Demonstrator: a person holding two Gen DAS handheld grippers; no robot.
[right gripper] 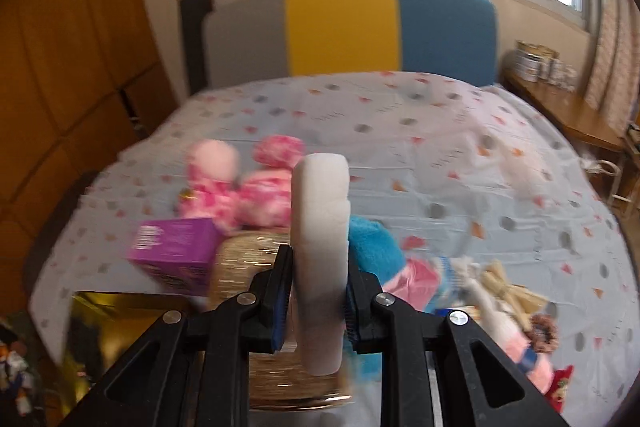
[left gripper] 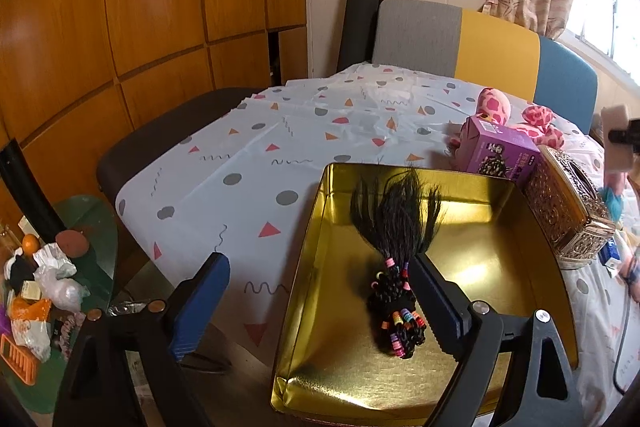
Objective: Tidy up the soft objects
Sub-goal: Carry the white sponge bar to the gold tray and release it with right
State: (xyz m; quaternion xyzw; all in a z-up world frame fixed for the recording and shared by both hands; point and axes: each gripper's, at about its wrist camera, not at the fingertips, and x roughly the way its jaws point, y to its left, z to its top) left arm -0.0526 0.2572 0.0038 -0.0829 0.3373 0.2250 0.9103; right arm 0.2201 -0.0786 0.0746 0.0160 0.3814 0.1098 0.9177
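A gold tin tray (left gripper: 520, 291) sits at the table's near edge. A black braided hairpiece (left gripper: 394, 267) with coloured bands lies inside it. My left gripper (left gripper: 320, 291) is open above the tray's left rim, its right finger beside the hairpiece, not gripping it. My right gripper (right gripper: 318, 291) is shut on a white foam sponge (right gripper: 320, 227) held upright above the table; it shows at the far right of the left wrist view (left gripper: 616, 123). A pink spotted plush (right gripper: 240, 183) and a blue and pink soft doll (right gripper: 384, 255) lie on the tablecloth.
A purple box (left gripper: 500, 151) and an ornate gold tissue box (left gripper: 568, 211) stand behind the tray. More soft toys (right gripper: 516, 311) lie at the right. A grey, yellow and blue chair (right gripper: 344, 31) is behind the table. A cluttered glass side table (left gripper: 48, 279) is at the left.
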